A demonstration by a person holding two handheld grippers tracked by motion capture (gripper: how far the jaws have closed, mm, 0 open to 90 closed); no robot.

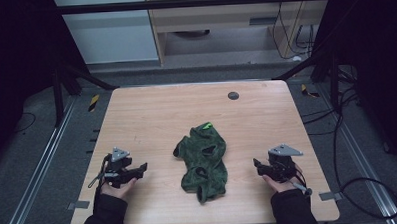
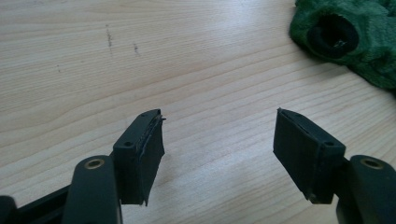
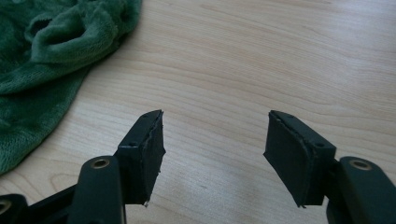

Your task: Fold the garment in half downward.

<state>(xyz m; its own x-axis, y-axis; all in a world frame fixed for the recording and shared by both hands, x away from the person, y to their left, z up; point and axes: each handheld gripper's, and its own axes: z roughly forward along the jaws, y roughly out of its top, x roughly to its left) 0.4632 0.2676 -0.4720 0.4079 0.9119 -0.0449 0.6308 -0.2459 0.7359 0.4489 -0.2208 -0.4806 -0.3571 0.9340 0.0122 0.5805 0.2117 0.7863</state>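
Observation:
A crumpled dark green fleece garment with a bright green tag lies in the middle of the wooden table. My left gripper rests on the table to its left, jaws wide open and empty. In the left gripper view the garment sits at the upper right, a black-lined opening facing me. My right gripper rests to the garment's right, open and empty. The right gripper view has the garment at the upper left, apart from the jaws.
A small dark round disc sits near the table's far edge. Black frame bars and cables stand around the table on the floor. Pale cabinets stand beyond the far edge.

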